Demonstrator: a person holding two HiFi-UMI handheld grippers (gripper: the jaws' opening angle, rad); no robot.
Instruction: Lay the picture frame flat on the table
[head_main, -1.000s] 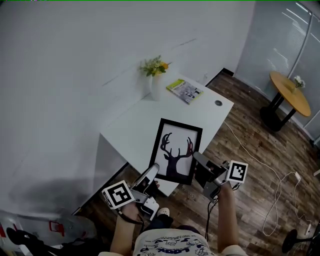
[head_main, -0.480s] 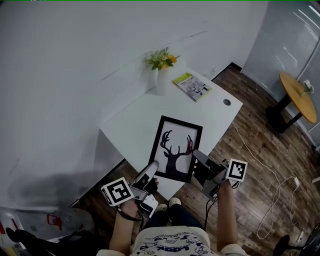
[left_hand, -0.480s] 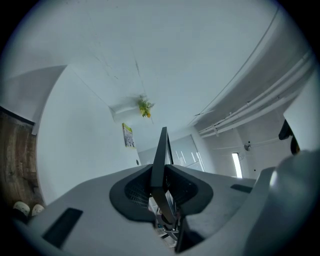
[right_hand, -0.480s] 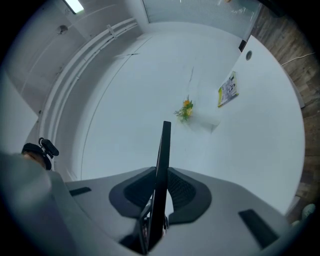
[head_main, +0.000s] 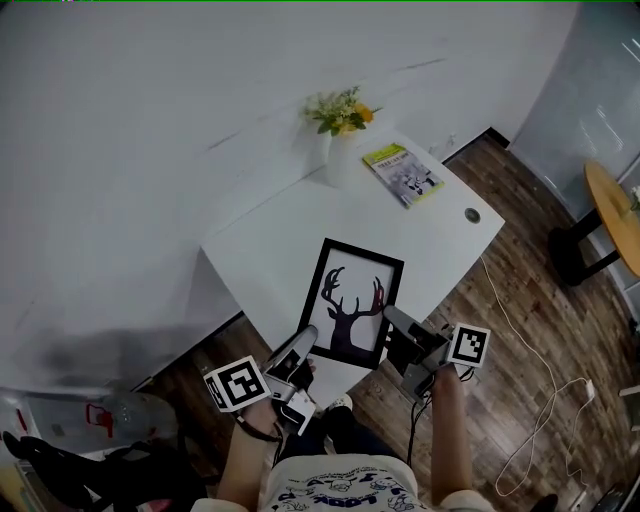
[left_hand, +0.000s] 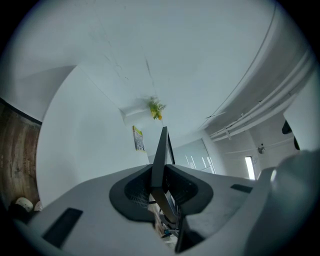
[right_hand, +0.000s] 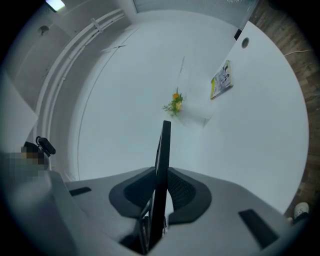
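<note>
We hold the picture frame (head_main: 352, 303) between our two grippers, one at each near corner. Our left gripper (head_main: 303, 343) has its jaws drawn in narrow and pressed on the frame's near left edge. In the left gripper view the black frame stands edge-on between the ribbed pads. Our right gripper (head_main: 390, 320) does the same at the near right corner, its jaws clamped on the thin black edge, which runs straight out ahead between them.

The frame, its black deer silhouette facing up, reaches away from both grippers over the near corner of the white table (head_main: 270, 250). We cannot tell whether it rests on the tabletop or hangs just above it.

Well ahead of the grippers, beyond the frame, a white vase (head_main: 340, 165) of yellow flowers stands at the table's far edge against the wall. Just right of the vase lies a green booklet (head_main: 403, 173). Ahead and to the right of our right gripper there is a small round hole (head_main: 472, 214) in the tabletop. Wooden floor (head_main: 560, 330) spreads to the right of that gripper.
</note>
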